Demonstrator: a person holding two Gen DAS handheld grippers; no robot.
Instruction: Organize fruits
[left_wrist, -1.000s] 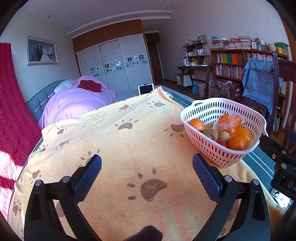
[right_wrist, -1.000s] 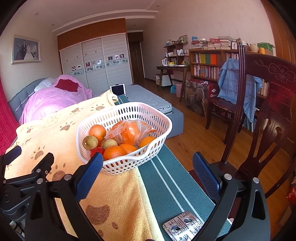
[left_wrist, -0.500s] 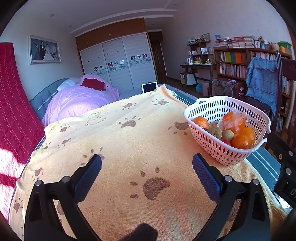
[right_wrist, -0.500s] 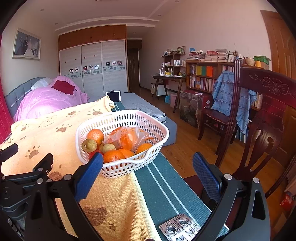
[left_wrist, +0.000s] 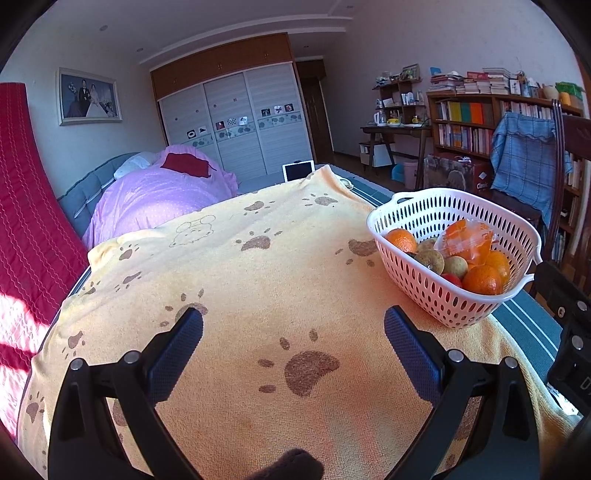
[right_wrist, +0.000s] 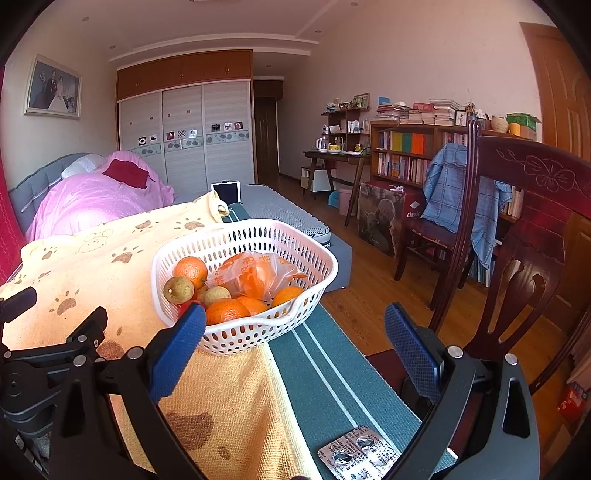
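A white slotted plastic basket (right_wrist: 314, 254) stands on a yellow paw-print towel (right_wrist: 110, 254) at its right edge. It holds several oranges (right_wrist: 190, 270), brownish round fruits (right_wrist: 178, 290), a red fruit and an orange plastic bag (right_wrist: 255, 275) with fruit in it. The basket also shows in the left wrist view (left_wrist: 413, 266) at the right. My left gripper (left_wrist: 293, 338) is open and empty over the bare towel (left_wrist: 240, 280), left of the basket. My right gripper (right_wrist: 293, 334) is open and empty just in front of the basket.
A green striped cloth (right_wrist: 332, 380) lies under the towel, with a silver pill blister pack (right_wrist: 360, 456) on it near me. A dark wooden chair (right_wrist: 524, 236) stands close on the right. A pink-covered bed (left_wrist: 162, 195) lies behind, a red cushion (left_wrist: 26, 206) at the left.
Both views have tilted slightly upward and shifted; the basket sits a little lower and nearer the right gripper's left finger. Both grippers stay open and empty.
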